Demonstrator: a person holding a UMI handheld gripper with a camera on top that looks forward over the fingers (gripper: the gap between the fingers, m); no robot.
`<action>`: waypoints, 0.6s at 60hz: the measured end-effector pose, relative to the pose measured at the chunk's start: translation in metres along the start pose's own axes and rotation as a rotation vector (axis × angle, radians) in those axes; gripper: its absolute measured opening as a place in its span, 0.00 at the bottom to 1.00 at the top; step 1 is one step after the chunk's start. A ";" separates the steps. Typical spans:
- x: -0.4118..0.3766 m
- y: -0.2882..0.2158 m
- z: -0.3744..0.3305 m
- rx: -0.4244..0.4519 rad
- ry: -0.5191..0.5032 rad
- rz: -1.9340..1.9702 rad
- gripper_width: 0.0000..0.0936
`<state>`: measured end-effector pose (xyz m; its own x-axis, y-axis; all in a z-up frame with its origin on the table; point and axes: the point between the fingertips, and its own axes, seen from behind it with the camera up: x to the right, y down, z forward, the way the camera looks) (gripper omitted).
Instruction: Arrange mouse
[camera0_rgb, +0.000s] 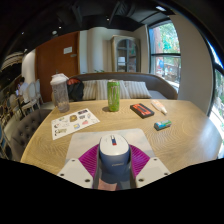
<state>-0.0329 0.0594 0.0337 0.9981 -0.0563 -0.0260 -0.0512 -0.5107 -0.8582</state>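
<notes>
The gripper (115, 163) clasped a white-and-grey computer mouse (114, 155) between its magenta pads above a round wooden table (185, 135), a green plastic cup (113, 95) standing well beyond.

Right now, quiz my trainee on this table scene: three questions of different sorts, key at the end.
1. True or false: the mouse sits between the gripper fingers.
2. Which stands nearer the green cup? A) clear jar B) printed sheet
3. Fill in: the red-and-black flat box lies on the wooden ____.

Key: 1 true; 2 A; 3 table.
</notes>
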 end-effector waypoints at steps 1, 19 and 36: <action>0.001 0.005 0.003 -0.015 0.002 0.014 0.45; 0.007 0.039 0.021 -0.103 0.021 -0.019 0.54; 0.001 0.042 -0.019 -0.101 -0.092 0.026 0.90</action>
<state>-0.0344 0.0213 0.0071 0.9952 0.0057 -0.0981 -0.0755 -0.5944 -0.8006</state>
